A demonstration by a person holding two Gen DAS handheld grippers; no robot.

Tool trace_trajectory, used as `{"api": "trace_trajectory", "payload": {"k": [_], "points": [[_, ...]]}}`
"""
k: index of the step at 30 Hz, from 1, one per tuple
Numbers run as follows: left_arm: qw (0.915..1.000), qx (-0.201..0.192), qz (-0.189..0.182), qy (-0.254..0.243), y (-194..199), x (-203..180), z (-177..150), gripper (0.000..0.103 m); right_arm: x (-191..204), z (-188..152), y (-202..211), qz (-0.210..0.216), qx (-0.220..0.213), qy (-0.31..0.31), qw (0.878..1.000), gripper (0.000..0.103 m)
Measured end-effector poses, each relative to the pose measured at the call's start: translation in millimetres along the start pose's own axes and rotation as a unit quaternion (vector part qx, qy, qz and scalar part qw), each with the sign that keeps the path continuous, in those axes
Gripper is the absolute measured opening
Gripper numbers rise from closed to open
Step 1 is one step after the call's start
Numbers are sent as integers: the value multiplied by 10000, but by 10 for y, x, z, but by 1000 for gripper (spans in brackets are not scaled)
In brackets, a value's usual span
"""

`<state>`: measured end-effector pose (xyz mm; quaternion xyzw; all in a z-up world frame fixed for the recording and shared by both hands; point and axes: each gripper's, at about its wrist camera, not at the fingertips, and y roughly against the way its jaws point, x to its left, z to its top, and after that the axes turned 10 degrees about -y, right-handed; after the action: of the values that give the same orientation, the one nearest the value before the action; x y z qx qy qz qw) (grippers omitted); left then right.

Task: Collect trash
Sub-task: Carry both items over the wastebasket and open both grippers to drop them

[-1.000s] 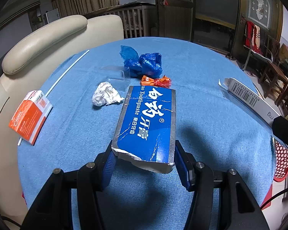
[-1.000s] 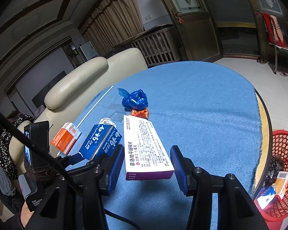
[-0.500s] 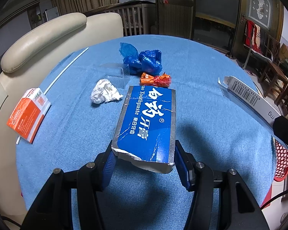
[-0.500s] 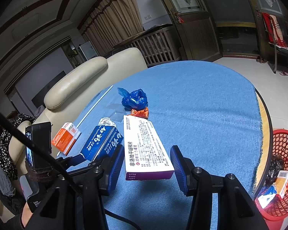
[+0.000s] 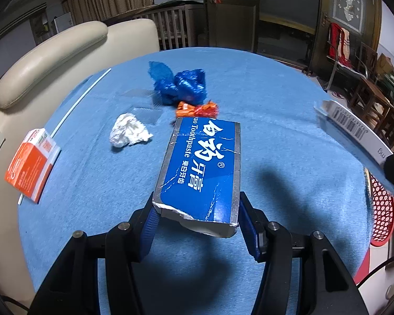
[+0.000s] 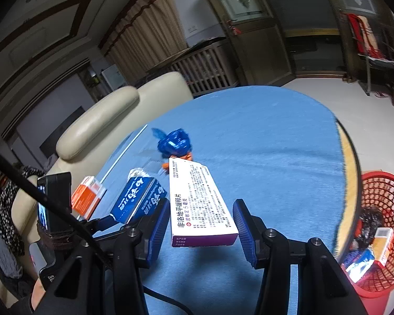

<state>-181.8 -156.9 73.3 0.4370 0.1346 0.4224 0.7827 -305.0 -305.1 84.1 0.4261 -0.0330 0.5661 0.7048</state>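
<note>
The blue toothpaste box [image 5: 202, 168] is clamped by its torn near end between the pads of the left tongs [image 5: 197, 210] and is held clear of the blue-clothed desk [image 6: 262, 144]. The white medicine box [image 6: 197, 202] is gripped across its width by the right tongs [image 6: 201, 207], whose jaws are parted only as far as the box allows.

Compared with half a second ago, the right view is seen to be swung and blurred, and far more of the red basket [image 6: 391, 197] is now brought into it, down beside the desk edge. From this it is judged that the medicine box is being carried towards the basket, with its drop to come next. The toothpaste box is kept farther from the basket.

Farthest from the basket, a blue bag [image 5: 181, 85], an orange wrapper [image 5: 197, 109], a crumpled tissue [image 5: 128, 134] and an orange carton [image 5: 30, 168] are left to be collected.
</note>
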Motion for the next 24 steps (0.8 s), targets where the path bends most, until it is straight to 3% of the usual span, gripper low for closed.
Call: {"api": "trace_trajectory", "payload": {"k": [10, 24], "points": [[9992, -120, -197, -338, 82, -323, 109, 58, -652, 107, 476, -583, -487, -567, 9955, 53], [9920, -351, -642, -1030, 250, -1064, 348, 58, -1846, 161, 1086, -1776, -1047, -1433, 9680, 53]]}}
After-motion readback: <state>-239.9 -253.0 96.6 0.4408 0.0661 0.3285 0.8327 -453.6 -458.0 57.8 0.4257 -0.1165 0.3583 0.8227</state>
